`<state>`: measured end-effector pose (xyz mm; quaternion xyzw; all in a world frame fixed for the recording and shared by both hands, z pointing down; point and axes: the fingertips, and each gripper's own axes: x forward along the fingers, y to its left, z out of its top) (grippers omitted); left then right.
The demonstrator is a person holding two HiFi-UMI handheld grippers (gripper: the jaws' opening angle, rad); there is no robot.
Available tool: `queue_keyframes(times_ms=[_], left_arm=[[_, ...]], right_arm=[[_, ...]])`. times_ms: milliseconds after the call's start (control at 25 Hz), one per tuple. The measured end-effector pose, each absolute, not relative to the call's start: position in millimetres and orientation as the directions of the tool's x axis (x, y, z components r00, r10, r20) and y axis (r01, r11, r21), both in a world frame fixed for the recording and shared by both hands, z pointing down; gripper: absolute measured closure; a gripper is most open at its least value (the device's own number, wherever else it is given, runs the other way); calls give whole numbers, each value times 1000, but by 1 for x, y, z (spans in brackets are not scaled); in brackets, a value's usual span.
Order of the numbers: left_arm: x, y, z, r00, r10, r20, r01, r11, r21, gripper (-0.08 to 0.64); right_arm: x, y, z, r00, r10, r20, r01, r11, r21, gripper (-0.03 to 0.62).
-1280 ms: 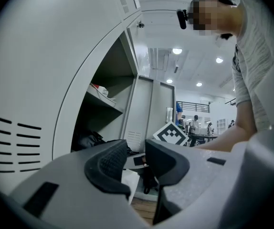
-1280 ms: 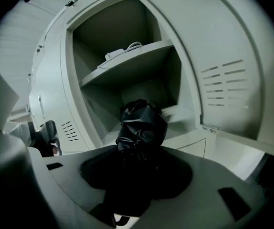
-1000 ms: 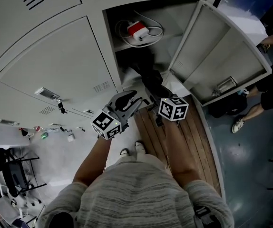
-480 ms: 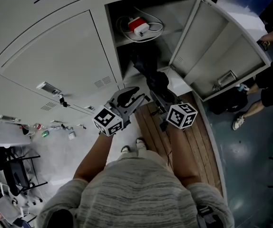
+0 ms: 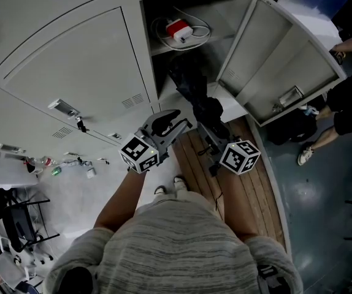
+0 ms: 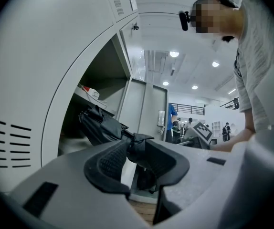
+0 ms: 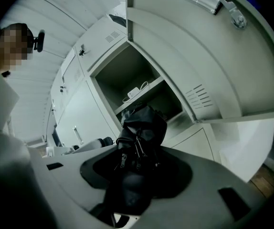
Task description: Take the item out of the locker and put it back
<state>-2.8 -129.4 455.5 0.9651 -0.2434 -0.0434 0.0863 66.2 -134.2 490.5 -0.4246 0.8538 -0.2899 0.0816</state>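
We're mid-removal: fingers of the right gripper (image 7: 136,171) pinch the black bag (image 5: 191,87) at the mouth of the locker (image 5: 146,48). Fingers of the left gripper (image 6: 137,162) stand spread and empty. Next, we judge, the bag must be drawn clear.

Locker area of a large, brightly lit indoor hall: bank of grey metal lockers (image 5: 78,72), one door (image 5: 286,54) open, recessed ceiling lights (image 6: 174,54), bystanders (image 6: 177,125) beyond.

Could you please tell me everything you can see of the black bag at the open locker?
The black bag looks like soft, crumpled fabric with metal zipper pulls. It lies slanted, far end inside the open locker below the shelf, near end sticking out. The right tool is clamped on that near end; nothing else visibly holds it.
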Motion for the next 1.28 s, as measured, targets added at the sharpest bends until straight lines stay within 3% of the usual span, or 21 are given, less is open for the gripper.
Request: queue_keyframes(times_ms=[1040,1280], left_arm=[[2,-130,456,884,-467,-29,-455,-873,175,443],[4,-131,454,888,-458,-38,-447,-880,162,523]], right_arm=[[76,-139,489,-602,-788,127,-700,444,-560,399],[76,-149,489,-601,-789,127,-700,443,-559,399]])
